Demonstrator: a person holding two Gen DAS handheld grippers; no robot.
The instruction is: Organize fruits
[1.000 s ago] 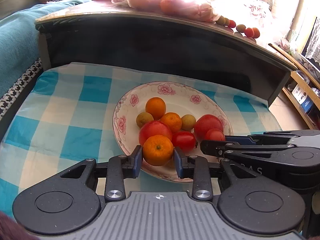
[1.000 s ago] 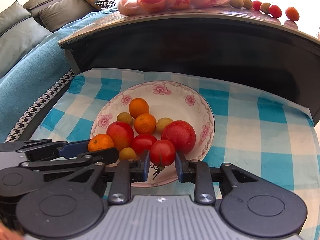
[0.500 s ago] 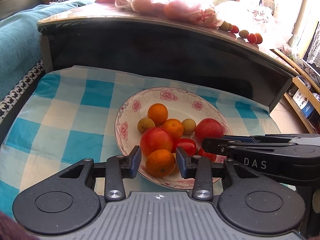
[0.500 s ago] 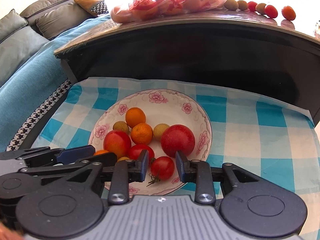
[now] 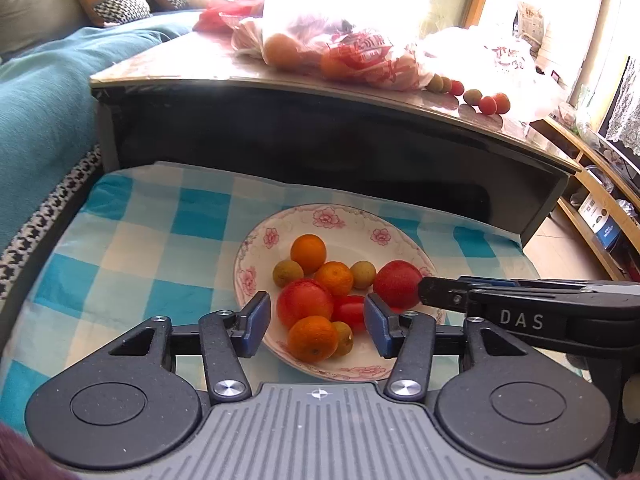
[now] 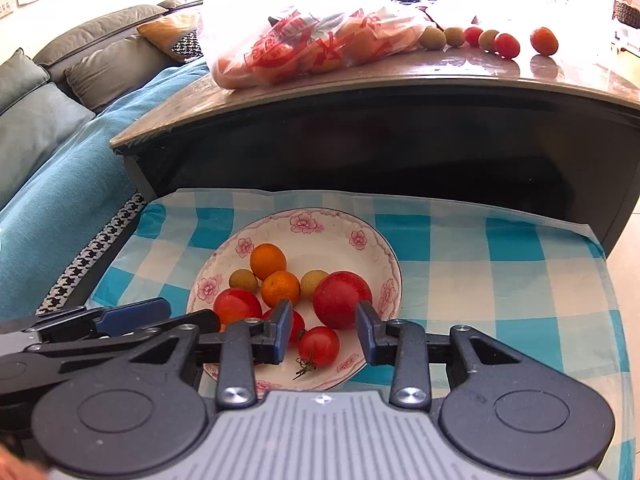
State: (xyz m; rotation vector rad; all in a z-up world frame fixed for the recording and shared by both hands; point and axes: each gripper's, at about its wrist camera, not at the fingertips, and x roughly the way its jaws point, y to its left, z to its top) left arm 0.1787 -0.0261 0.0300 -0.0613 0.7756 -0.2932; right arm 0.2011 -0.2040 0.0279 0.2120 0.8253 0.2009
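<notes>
A flowered plate (image 5: 256, 276) (image 6: 376, 248) on a blue checked cloth holds several fruits: oranges, red tomatoes and small yellow-green fruits. My left gripper (image 5: 316, 322) is open and empty, raised above the plate's near edge, with an orange (image 5: 313, 338) lying on the plate below its jaws. My right gripper (image 6: 323, 334) is open and empty above a small red tomato (image 6: 319, 346) that lies on the plate. The right gripper's arm shows at the right of the left wrist view (image 5: 520, 308).
A dark table with a brown top (image 6: 400, 76) stands behind the cloth. On it lie a plastic bag of fruit (image 6: 304, 40) and a row of small loose fruits (image 6: 492, 40). A teal sofa (image 6: 60, 184) is at the left, wooden shelves (image 5: 592, 200) at the right.
Both grippers opened and let go: the orange and the small tomato now lie on the plate. Both grippers rose and pulled back from the plate.
</notes>
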